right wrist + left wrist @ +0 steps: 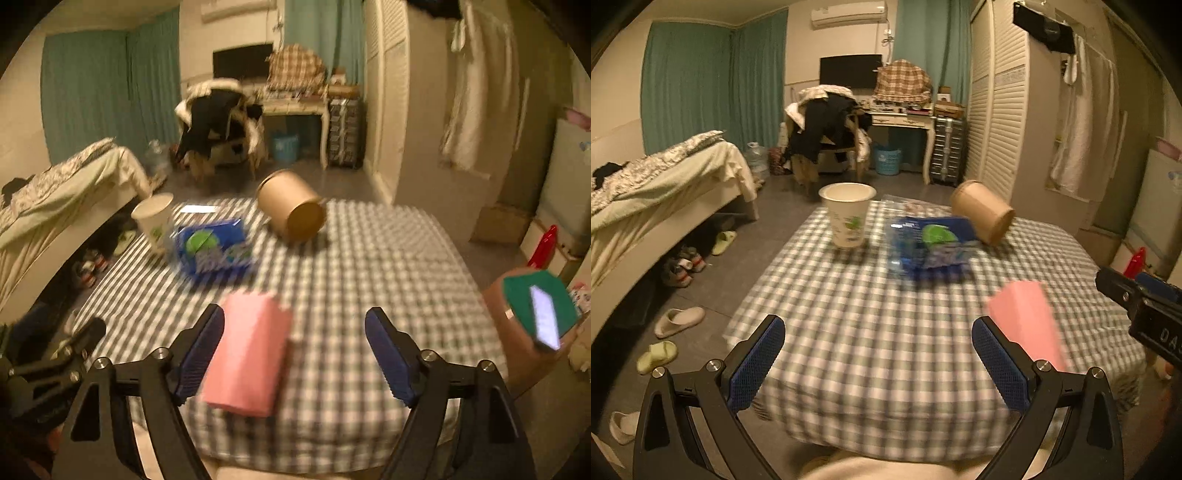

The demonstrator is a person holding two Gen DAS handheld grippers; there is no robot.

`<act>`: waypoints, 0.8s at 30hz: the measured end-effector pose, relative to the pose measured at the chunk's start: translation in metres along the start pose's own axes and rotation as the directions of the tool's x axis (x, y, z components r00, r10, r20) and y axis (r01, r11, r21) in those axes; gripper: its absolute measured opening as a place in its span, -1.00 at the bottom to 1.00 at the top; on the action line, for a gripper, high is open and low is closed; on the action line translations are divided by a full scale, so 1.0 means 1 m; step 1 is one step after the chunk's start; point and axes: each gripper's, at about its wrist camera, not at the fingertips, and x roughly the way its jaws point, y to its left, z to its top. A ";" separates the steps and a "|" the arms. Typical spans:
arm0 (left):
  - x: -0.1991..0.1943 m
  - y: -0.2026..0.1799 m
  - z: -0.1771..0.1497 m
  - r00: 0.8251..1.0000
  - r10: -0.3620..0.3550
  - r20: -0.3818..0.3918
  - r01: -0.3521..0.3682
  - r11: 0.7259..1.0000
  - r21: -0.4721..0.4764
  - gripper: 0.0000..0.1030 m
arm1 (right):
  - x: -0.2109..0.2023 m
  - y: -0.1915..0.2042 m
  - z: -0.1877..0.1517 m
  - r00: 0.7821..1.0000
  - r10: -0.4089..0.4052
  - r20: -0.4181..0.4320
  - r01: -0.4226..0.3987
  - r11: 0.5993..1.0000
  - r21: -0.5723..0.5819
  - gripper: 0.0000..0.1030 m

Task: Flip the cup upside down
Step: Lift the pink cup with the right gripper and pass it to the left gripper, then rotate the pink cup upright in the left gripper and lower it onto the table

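A white paper cup (pixel 847 214) with a green print stands upright, mouth up, at the far left of the checked table (pixel 871 332); it also shows in the right wrist view (pixel 154 221). A brown paper cup (pixel 983 212) lies tilted on its side at the far right; the right wrist view shows it (pixel 291 208) too. My left gripper (pixel 879 350) is open and empty over the near table edge. My right gripper (pixel 294 343) is open and empty above a pink pad (pixel 247 354), well short of both cups.
A blue plastic packet (pixel 932 245) lies between the cups. The pink pad (pixel 1027 321) lies near the front right. A bed (pixel 653 192) stands at the left, slippers (pixel 679 321) on the floor. A phone on a green item (pixel 543 314) sits at the right.
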 end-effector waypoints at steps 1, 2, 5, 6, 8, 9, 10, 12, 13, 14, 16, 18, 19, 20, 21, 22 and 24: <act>0.000 -0.007 -0.002 1.000 -0.018 -0.005 0.018 1.000 0.001 1.00 | -0.002 -0.004 -0.001 1.000 -0.008 0.007 0.008 1.000 0.004 0.53; 0.001 -0.014 -0.004 0.999 -0.048 -0.014 0.048 0.999 0.002 1.00 | -0.004 -0.013 -0.001 1.000 -0.017 0.012 0.016 1.000 0.014 0.53; 0.005 -0.038 -0.013 0.994 -0.105 -0.036 0.106 0.994 0.015 1.00 | -0.004 -0.036 -0.007 1.000 -0.019 0.013 0.018 0.998 0.053 0.53; 0.007 -0.046 -0.016 0.993 -0.114 -0.041 0.115 0.993 0.027 1.00 | -0.004 -0.041 -0.010 1.000 -0.019 0.011 0.018 0.998 0.057 0.53; 0.012 -0.063 -0.026 0.990 -0.124 -0.060 0.128 0.990 0.063 1.00 | 0.000 -0.054 -0.017 1.000 -0.023 0.001 0.023 0.997 0.075 0.53; 0.013 -0.069 -0.030 0.989 -0.129 -0.067 0.134 0.988 0.077 1.00 | 0.000 -0.058 -0.021 1.000 -0.020 -0.002 0.020 0.996 0.083 0.53; 0.017 -0.076 -0.035 0.988 -0.134 -0.076 0.140 0.986 0.086 1.00 | 0.002 -0.064 -0.026 1.000 -0.015 -0.010 0.016 0.995 0.097 0.53; 0.025 -0.085 -0.043 0.985 -0.144 -0.100 0.153 0.984 0.089 1.00 | 0.007 -0.078 -0.032 1.000 -0.005 -0.024 0.008 0.992 0.127 0.53; 0.028 -0.088 -0.045 0.984 -0.143 -0.104 0.152 0.985 0.087 1.00 | 0.008 -0.081 -0.034 1.000 -0.005 -0.028 0.009 0.991 0.133 0.53; 0.032 -0.090 -0.048 0.985 -0.138 -0.106 0.147 0.986 0.082 1.00 | 0.011 -0.086 -0.037 0.999 -0.008 -0.034 0.012 0.990 0.142 0.53; 0.038 -0.095 -0.052 0.987 -0.130 -0.098 0.138 0.988 0.074 0.98 | 0.015 -0.095 -0.041 0.999 -0.010 -0.044 0.017 0.988 0.153 0.53; 0.045 -0.101 -0.054 0.987 -0.130 -0.093 0.138 0.986 0.091 0.83 | 0.019 -0.100 -0.043 0.999 -0.008 -0.051 0.016 0.987 0.161 0.53; 0.047 -0.103 -0.055 0.987 -0.129 -0.093 0.138 0.985 0.100 0.77 | 0.021 -0.102 -0.045 0.998 -0.004 -0.055 0.013 0.986 0.167 0.53; 0.048 -0.106 -0.056 0.988 -0.127 -0.093 0.136 0.985 0.107 0.65 | 0.024 -0.105 -0.046 0.998 -0.002 -0.060 0.012 0.985 0.172 0.53; 0.049 -0.107 -0.056 0.988 -0.127 -0.093 0.137 0.984 0.110 0.56 | 0.026 -0.107 -0.048 0.998 -0.002 -0.065 0.013 0.984 0.176 0.53; 0.050 -0.108 -0.056 0.988 -0.126 -0.090 0.136 0.984 0.113 0.50 | 0.028 -0.110 -0.049 0.997 -0.002 -0.071 0.015 0.983 0.181 0.53; 0.050 -0.109 -0.056 0.989 -0.122 -0.086 0.132 0.983 0.124 0.22 | 0.030 -0.114 -0.051 0.997 -0.003 -0.075 0.017 0.982 0.190 0.53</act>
